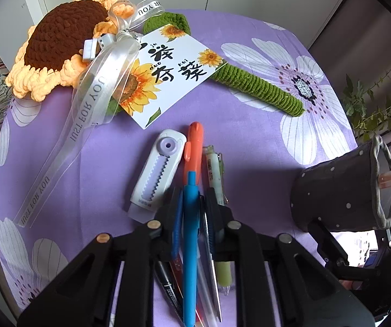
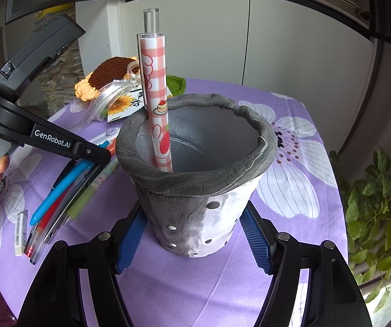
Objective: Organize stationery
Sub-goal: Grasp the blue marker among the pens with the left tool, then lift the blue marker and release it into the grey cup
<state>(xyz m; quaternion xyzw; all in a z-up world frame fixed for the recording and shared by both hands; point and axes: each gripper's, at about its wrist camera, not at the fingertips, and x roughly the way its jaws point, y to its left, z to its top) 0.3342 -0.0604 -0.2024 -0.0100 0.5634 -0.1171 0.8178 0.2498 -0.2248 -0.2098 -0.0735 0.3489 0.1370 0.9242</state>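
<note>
My left gripper (image 1: 192, 193) points down at a bunch of pens on the purple cloth, its jaws shut on a blue pen (image 1: 190, 245). Black, red, clear and green pens lie under and beside it. Just beyond the fingertips lie an orange pen (image 1: 194, 147), a white correction tape (image 1: 156, 174) and a pale pen (image 1: 214, 169). My right gripper (image 2: 192, 212) is shut on a grey dotted pen cup (image 2: 195, 204), its blue pads against both sides. A pink checked pen (image 2: 156, 95) stands inside. From the right wrist, the left gripper (image 2: 100, 159) sits left of the cup over the blue pen (image 2: 59, 190).
A crocheted sunflower (image 1: 59, 46) with a ribbon, a printed card (image 1: 168, 76) and its green stem (image 1: 263, 87) lie across the far side of the table (image 1: 250, 150). A white eraser (image 2: 21, 234) lies near the pens. Green plant leaves (image 2: 372, 204) hang off the right edge.
</note>
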